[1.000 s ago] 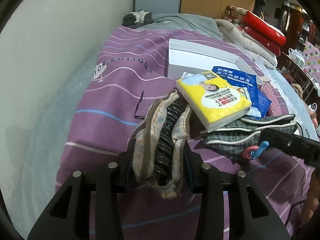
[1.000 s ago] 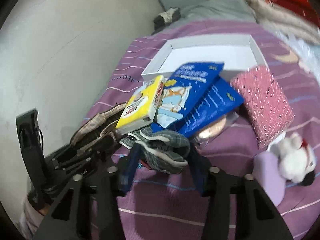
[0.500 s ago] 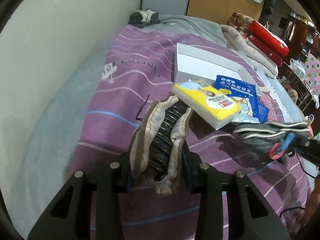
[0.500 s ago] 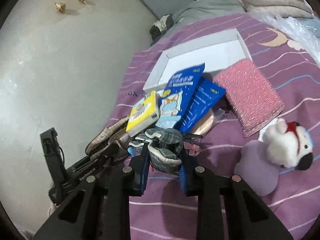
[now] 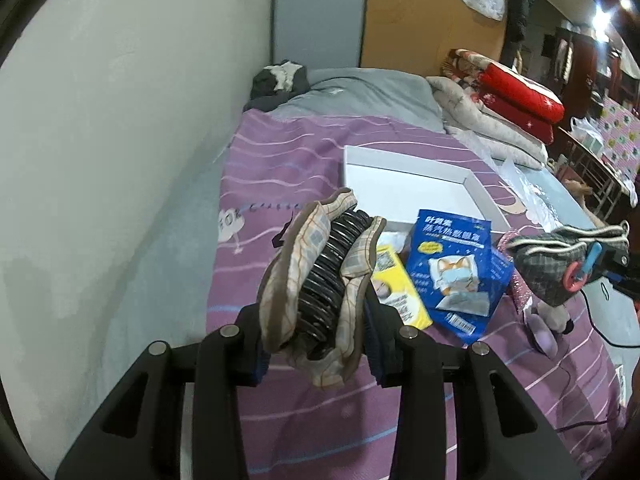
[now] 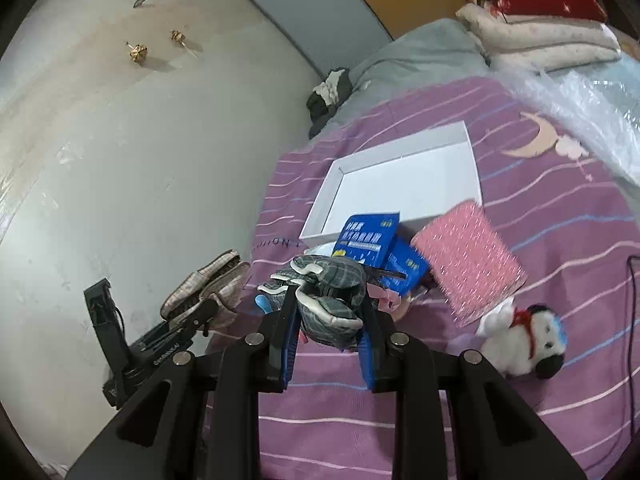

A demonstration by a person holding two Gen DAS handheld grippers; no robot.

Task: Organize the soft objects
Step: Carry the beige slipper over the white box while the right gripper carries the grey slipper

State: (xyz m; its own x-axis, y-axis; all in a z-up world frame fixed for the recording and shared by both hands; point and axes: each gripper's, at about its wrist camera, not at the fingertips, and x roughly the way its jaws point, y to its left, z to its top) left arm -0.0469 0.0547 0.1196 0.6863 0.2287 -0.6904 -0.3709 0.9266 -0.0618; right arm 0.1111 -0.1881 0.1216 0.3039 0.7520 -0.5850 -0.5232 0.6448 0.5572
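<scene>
Between left fingers [image 5: 320,320]: beige plaid slipper [image 5: 316,276] clamped, long axis forward | right fingers [image 6: 328,320]: closed on grey plaid slipper [image 6: 328,296] | white box [image 6: 400,184] ahead of both, right nearer.

The right hand-held gripper [image 6: 330,332] clamps a grey plaid fabric slipper [image 6: 332,296] above the purple striped bed [image 6: 560,240]. Beyond lie blue packets [image 6: 370,238], a white shallow box [image 6: 400,184] and, right, a pink sponge-like pad [image 6: 468,256].
</scene>
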